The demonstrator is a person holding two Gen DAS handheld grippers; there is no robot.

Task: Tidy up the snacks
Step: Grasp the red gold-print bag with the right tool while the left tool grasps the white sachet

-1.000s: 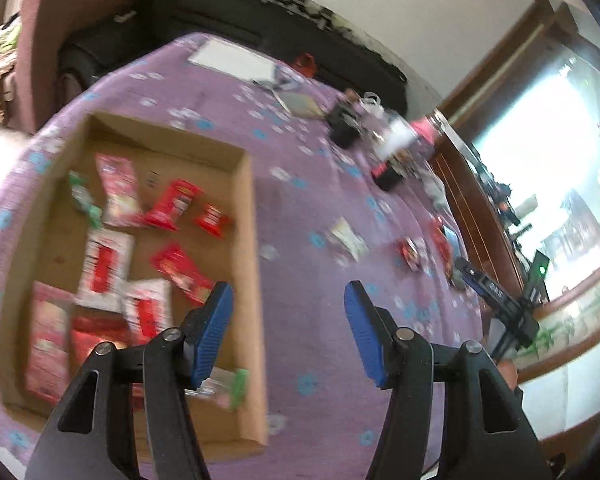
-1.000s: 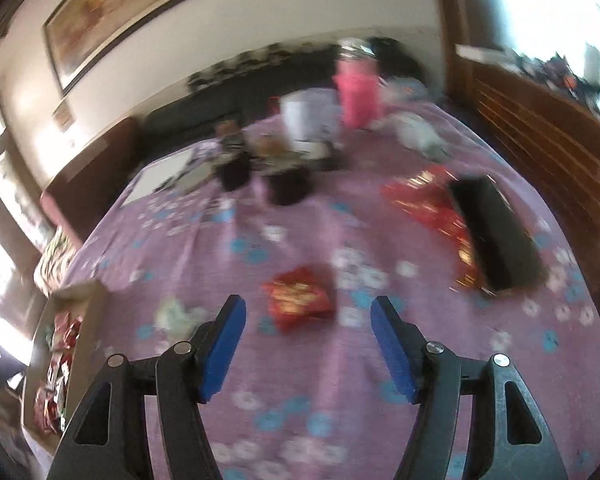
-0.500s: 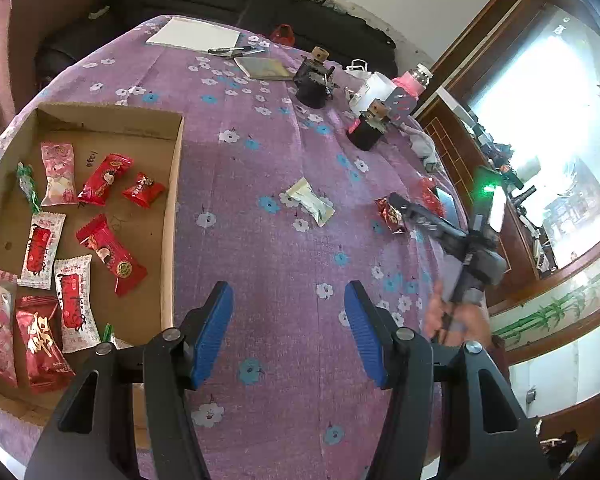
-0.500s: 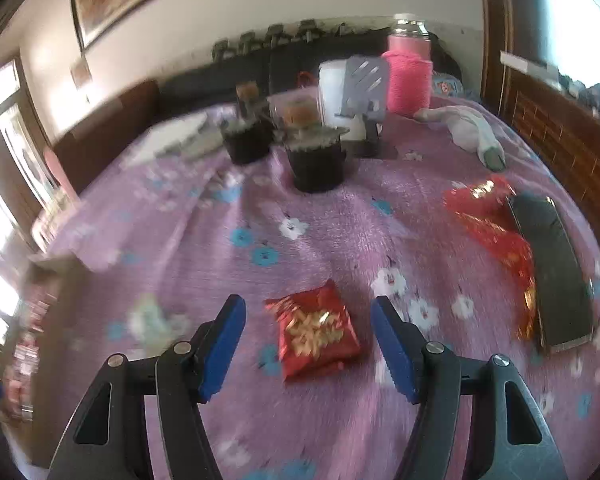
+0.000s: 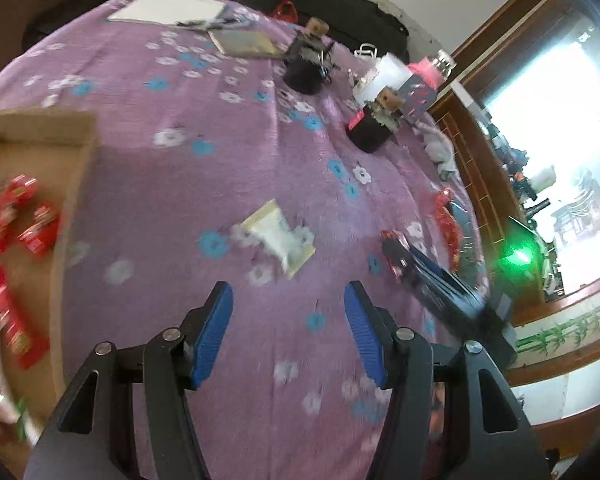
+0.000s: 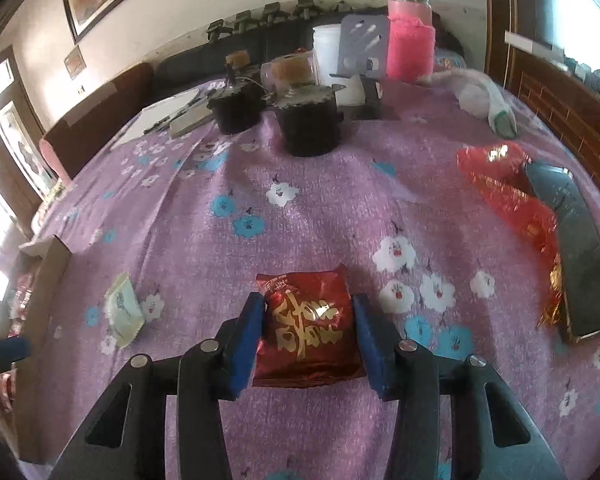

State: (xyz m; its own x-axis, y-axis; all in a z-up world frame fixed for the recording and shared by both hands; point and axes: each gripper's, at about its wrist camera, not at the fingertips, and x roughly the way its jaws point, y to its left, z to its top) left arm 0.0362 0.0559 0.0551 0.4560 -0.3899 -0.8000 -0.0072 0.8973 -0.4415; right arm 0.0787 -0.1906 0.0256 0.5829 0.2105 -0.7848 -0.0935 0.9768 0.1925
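Observation:
A red snack packet with gold lettering (image 6: 308, 328) lies on the purple flowered cloth between the blue pads of my right gripper (image 6: 306, 340). The jaws stand on either side of it, close to its edges; I cannot tell if they press it. A white and cream snack packet (image 5: 278, 236) lies on the cloth just ahead of my open, empty left gripper (image 5: 288, 320); it also shows in the right wrist view (image 6: 123, 312). A cardboard box (image 5: 76, 184) with several red snack packets (image 5: 36, 232) sits at the left.
Two black pots (image 6: 308, 120) stand at the back of the table, with a white tub and a pink bottle (image 6: 410, 46) behind them. A red foil wrapper (image 6: 512, 200) and a dark phone (image 6: 576, 256) lie at the right. Papers and pens lie at the far left.
My right gripper has come forward and narrowed until the red packet sits between its pads. My left gripper has moved right, away from the box, toward the white packet.

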